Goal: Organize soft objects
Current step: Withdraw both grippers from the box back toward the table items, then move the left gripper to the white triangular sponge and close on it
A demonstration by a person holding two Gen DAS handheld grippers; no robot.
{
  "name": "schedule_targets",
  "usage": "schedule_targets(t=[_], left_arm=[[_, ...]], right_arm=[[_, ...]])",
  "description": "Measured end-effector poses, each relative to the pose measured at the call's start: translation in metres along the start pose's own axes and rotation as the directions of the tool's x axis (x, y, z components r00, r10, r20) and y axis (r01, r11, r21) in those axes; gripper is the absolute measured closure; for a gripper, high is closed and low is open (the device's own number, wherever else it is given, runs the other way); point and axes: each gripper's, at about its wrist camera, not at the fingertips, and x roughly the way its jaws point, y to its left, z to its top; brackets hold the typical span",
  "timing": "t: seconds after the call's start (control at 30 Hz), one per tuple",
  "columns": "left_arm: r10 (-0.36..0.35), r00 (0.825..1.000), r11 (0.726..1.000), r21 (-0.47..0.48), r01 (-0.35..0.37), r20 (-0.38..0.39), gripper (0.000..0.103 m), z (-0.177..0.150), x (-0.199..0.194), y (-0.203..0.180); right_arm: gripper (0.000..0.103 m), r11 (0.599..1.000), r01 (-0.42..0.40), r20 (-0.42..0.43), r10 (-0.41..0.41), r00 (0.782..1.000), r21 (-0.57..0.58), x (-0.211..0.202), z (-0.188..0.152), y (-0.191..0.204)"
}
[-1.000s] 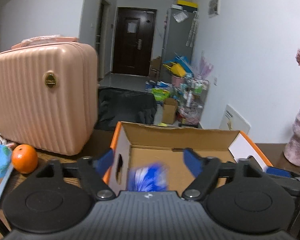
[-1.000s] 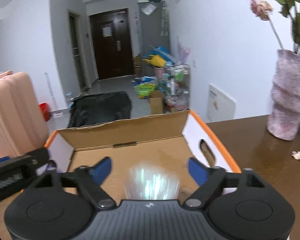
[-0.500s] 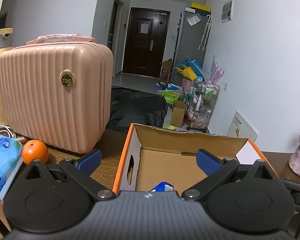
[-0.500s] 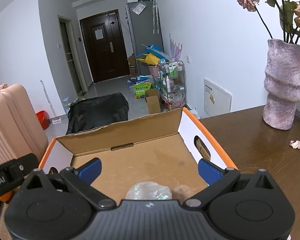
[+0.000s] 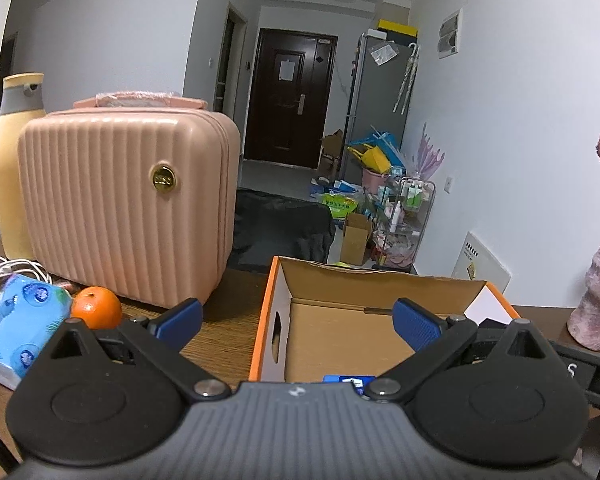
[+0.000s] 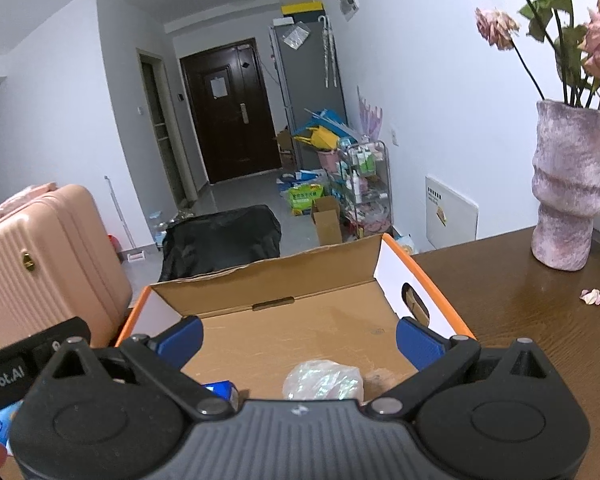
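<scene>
An open cardboard box [image 5: 265, 320] with orange edges sits on the brown table. A blue packet [image 5: 348, 380] lies on its floor near the front, also seen as the blue packet [image 6: 220, 388] in the right wrist view. Beside it lies a shiny clear soft packet [image 6: 324, 378]. My left gripper [image 5: 296, 320] hovers above the box's near left side, open, with nothing between its pads. My right gripper [image 6: 299, 339] hangs over the box [image 6: 268, 284], open and empty. A blue tissue pack [image 5: 16, 320] rests on the table to the left.
A pink suitcase [image 5: 128, 208] stands left of the box, with an orange [image 5: 96, 306] and white cables in front and a yellow bottle [image 5: 16, 160] behind. A pink vase [image 6: 568, 188] with dried flowers stands on the right; a petal [image 6: 592, 296] lies near it.
Both grippers opened wide and let go: the blue packet and the shiny packet dropped onto the box floor. Both grippers then pulled back and rose a little.
</scene>
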Motion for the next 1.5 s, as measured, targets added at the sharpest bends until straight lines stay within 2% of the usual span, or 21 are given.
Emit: schedule_targets(t=[0.6,1.1,1.5], left_arm=[[-0.013,1.000,0.999,0.039,0.012,0.019,0.000,-0.023,-0.060,0.024],[-0.017,1.000,0.998,0.065,0.016,0.011,0.000,-0.052,-0.111,0.051],[-0.024,1.000,0.998,0.056,0.023,0.009,0.000,-0.074,-0.150,0.081]], right_arm=[[0.000,0.996,-0.038,0.070,0.044,0.997,-0.078,-0.065,-0.034,0.007],[0.000,0.982,-0.063,0.145,0.089,0.985,-0.176,-0.124,-0.080,0.018],[0.000,0.973,-0.095,0.151,0.129,0.980,-0.211,-0.160,-0.123,0.026]])
